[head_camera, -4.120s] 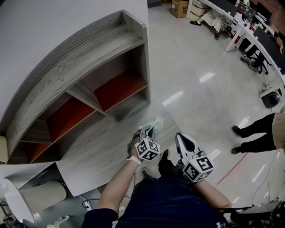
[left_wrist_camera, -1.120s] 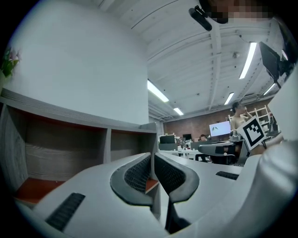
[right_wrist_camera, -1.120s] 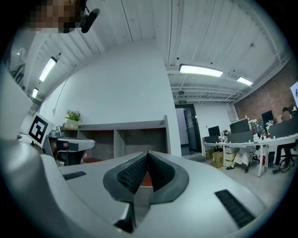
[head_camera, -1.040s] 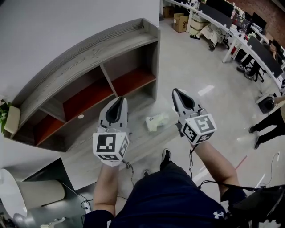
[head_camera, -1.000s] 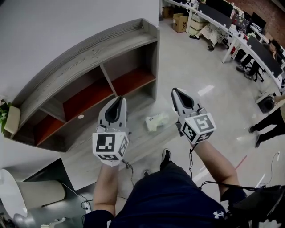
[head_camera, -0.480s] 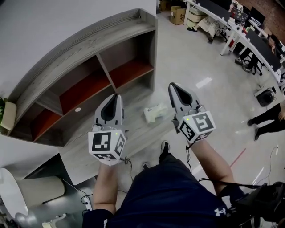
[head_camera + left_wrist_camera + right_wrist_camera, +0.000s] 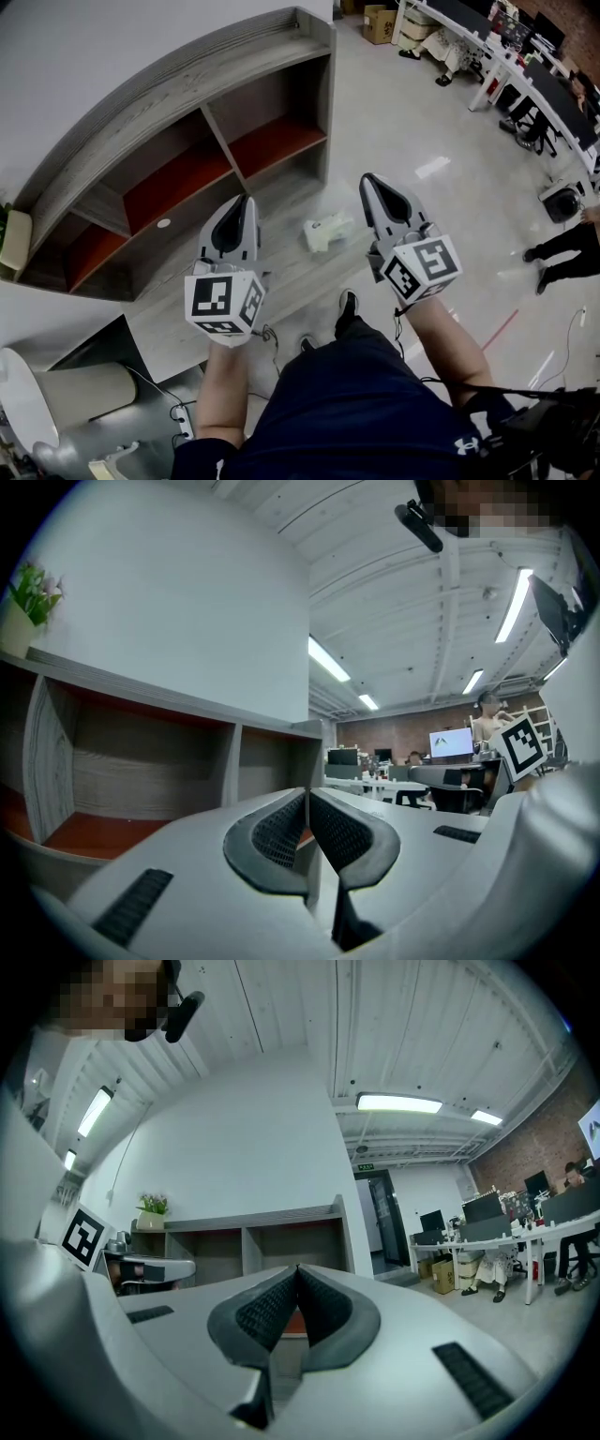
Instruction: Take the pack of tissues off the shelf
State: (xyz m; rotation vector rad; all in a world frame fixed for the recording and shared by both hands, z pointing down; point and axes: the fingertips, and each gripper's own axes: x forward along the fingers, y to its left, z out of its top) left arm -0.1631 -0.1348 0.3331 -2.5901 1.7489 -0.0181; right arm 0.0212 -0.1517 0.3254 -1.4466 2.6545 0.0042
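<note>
The pale green pack of tissues (image 7: 326, 231) lies on the low grey wooden platform (image 7: 281, 272) in front of the shelf (image 7: 187, 112), free of both grippers. My left gripper (image 7: 246, 200) hovers left of the pack, its jaws shut and empty. To the pack's right my right gripper (image 7: 367, 178) is also shut on nothing. In the left gripper view the closed left gripper (image 7: 307, 794) points at the shelf (image 7: 141, 761). The right gripper (image 7: 297, 1269) faces the shelf (image 7: 253, 1232) too. Neither gripper view shows the pack.
The shelf compartments have red-orange floors; a small white disc (image 7: 164, 223) lies in one. A potted plant (image 7: 7, 239) stands on the shelf top. Office desks and chairs (image 7: 525, 75) line the far right, a person's legs (image 7: 562, 253) stand at right, and a white cylinder (image 7: 66, 403) sits lower left.
Four seconds ago the left gripper held the pack low over the platform; now the pack lies there alone and both grippers are raised. Over the last second they barely moved.
</note>
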